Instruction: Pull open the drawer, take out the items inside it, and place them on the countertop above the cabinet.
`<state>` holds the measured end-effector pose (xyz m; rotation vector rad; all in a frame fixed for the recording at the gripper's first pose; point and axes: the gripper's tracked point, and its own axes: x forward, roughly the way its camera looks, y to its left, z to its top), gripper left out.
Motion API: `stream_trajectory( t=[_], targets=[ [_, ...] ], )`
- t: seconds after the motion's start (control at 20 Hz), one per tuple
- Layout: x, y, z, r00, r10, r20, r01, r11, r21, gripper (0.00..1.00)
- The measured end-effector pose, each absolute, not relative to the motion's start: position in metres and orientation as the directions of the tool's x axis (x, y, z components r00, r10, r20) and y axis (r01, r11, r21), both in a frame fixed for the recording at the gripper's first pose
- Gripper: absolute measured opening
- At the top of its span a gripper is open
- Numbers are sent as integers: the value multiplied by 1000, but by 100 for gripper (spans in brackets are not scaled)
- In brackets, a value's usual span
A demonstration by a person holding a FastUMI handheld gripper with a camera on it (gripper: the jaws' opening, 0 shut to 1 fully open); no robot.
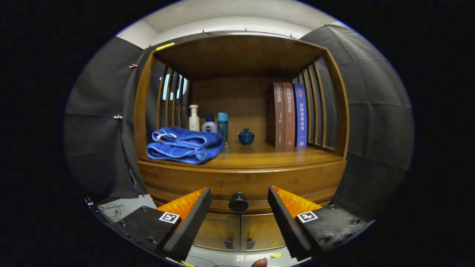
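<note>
Wooden drawer (241, 185) shut, contents hidden; knob (238, 202) between spread jaws.

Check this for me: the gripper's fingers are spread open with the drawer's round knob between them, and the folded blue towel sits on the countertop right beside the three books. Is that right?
Not quite. In the gripper view the folded blue towel lies at the opposite end of the countertop from the three books, beside the bottles. The rest holds: the gripper is open with the round knob between its fingers.
</note>
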<state>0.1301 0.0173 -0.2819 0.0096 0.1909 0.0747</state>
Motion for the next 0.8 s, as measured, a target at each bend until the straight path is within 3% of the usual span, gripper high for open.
stream_trajectory(
  t=[0.15,0.3,0.45,0.6,0.65,0.8],
  targets=[
    [143,11,-311,971,66,-231,-62,998,25,97],
    [164,16,-331,966,56,-254,-56,998,9,79],
    [177,14,-336,970,50,-236,-52,999,1,52],
    [176,17,-334,974,54,-221,-55,999,1,35],
    [175,17,-335,974,49,-222,-54,998,-16,24],
    [173,17,-336,967,54,-248,-57,998,-5,24]
  ],
)
